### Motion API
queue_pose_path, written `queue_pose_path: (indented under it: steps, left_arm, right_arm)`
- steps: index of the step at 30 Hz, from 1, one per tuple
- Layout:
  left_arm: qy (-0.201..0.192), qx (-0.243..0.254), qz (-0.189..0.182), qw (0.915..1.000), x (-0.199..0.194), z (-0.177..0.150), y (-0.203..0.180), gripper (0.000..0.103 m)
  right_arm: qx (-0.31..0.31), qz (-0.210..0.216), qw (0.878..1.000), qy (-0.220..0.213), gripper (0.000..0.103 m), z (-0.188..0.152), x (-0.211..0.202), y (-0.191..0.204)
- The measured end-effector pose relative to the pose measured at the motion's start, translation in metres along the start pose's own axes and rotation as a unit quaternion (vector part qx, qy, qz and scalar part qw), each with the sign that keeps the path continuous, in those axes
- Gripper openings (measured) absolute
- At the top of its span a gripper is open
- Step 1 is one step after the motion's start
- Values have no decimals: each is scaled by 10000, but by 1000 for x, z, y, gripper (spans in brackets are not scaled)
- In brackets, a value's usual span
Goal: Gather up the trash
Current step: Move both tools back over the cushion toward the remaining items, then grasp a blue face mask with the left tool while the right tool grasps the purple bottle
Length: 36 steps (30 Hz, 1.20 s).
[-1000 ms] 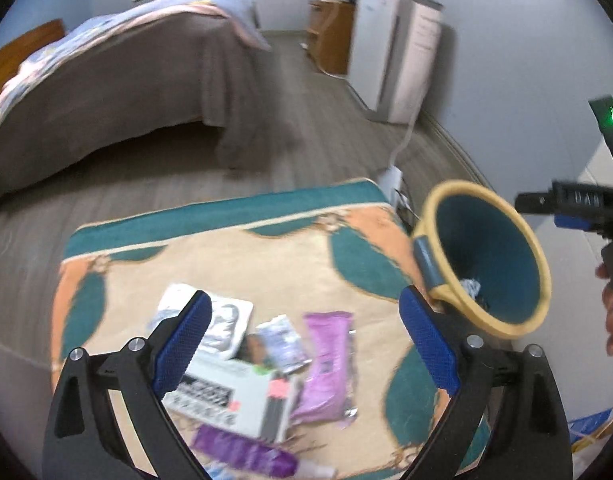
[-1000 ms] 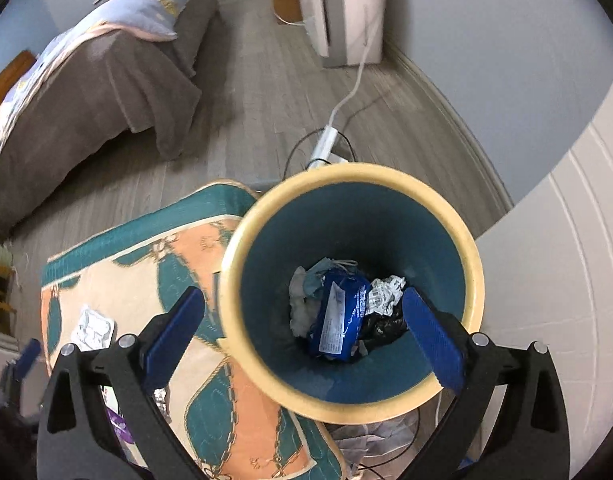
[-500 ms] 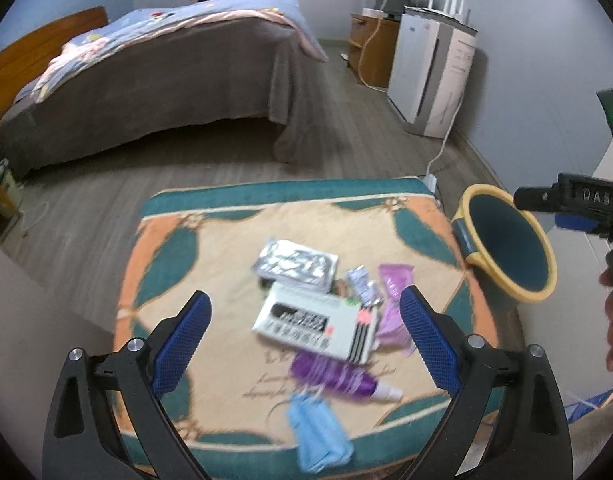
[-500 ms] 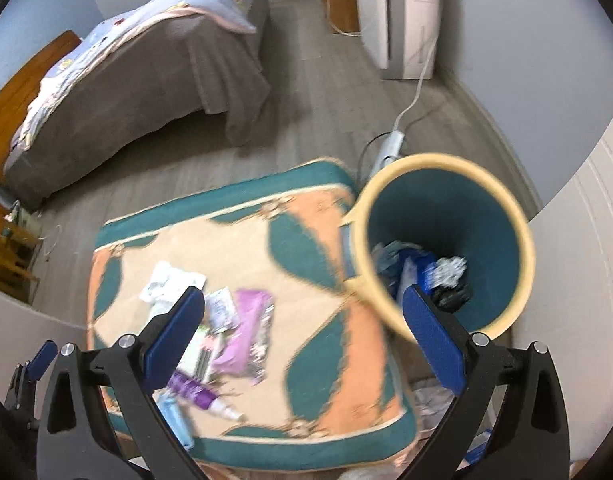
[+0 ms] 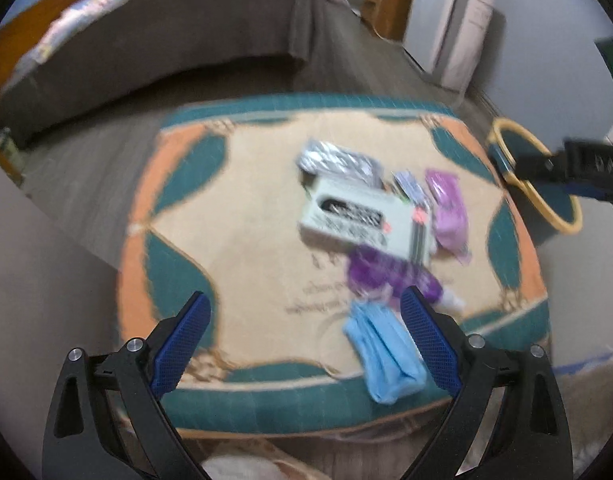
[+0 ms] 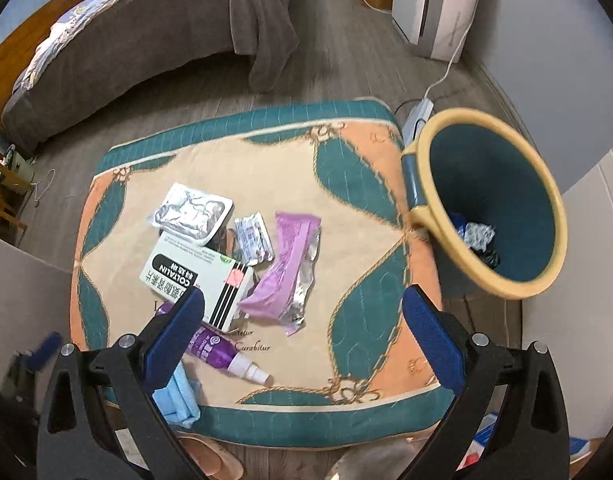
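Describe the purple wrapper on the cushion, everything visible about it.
The purple wrapper is a long, flat plastic packet, lilac outside with crinkled silver foil showing along its right edge and torn lower end. It lies diagonally on the patterned cushion, empty-looking and creased. Its lower left end meets the white medicine box; no gripper touches it.

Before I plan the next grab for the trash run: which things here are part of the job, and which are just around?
Job:
medicine box
foil tray
purple wrapper
small foil packet
purple spray bottle
blue face mask
trash bin

Just around:
bed
white appliance
power strip
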<state>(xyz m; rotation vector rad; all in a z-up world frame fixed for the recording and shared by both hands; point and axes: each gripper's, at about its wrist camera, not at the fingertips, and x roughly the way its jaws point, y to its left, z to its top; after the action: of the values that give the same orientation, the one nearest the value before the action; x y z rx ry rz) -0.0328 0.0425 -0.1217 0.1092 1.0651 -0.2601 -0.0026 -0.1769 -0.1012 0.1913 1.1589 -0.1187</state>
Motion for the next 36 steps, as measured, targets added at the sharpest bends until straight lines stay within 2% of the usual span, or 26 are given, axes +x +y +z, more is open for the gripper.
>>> queue_pose_path:
  steps: [6, 9, 11, 12, 13, 16, 19, 23, 27, 29, 31, 33, 36]
  left_arm:
    - [549, 306, -397, 9972, 28, -15, -26, 89]
    - [877, 239, -646, 9938, 42, -20, -31, 65]
    - [1043, 219, -687, 9919, 49, -23, -31, 56]
    - [1097, 259, -673, 9913, 52, -24, -32, 47]
    - [1107, 293, -690, 9910, 52, -24, -33, 35]
    - [1071, 429, -737, 9906, 44, -17, -33, 17]
    - [879, 638, -554, 9925, 23, 1, -28, 15]
    - [509, 716, -476, 9950, -15, 36, -11, 15]
    - [216, 1227, -56, 9922, -41, 65, 3, 15]
    - [132, 1264, 118, 9918, -42, 70, 14, 15]
    - [54, 1098, 52, 9939, -37, 70, 23, 15]
    - [67, 704, -253, 9972, -32, 74, 35, 15]
    - [-126, 660, -385, 9970, -36, 81, 36, 16]
  right_arm:
    - [-163, -133, 9997, 141, 97, -10, 14, 12]
    - [-308, -229, 9992, 117, 97, -10, 16, 16]
    - [-288, -219, 9993, 128, 97, -9, 18, 14]
    - [-264, -214, 9993, 141, 97, -9, 19, 13]
    - [-229, -205, 9994, 158, 97, -8, 20, 11]
    - [-146, -144, 9997, 166, 97, -7, 21, 7]
    - [-98, -8, 9999, 135, 97, -5, 19, 6]
    - [-203, -52, 9997, 116, 97, -7, 24, 10]
    - [-373, 129, 9991, 171, 97, -16, 35, 22]
    - [-643, 197, 9975, 212, 97, -22, 42, 34]
    - [-880, 263, 9955, 250, 97, -26, 49, 45]
    - [-1094, 324, 9930, 312, 93, -32, 56, 56]
    - [-1459, 393, 9870, 544, 84, -42, 68, 74]
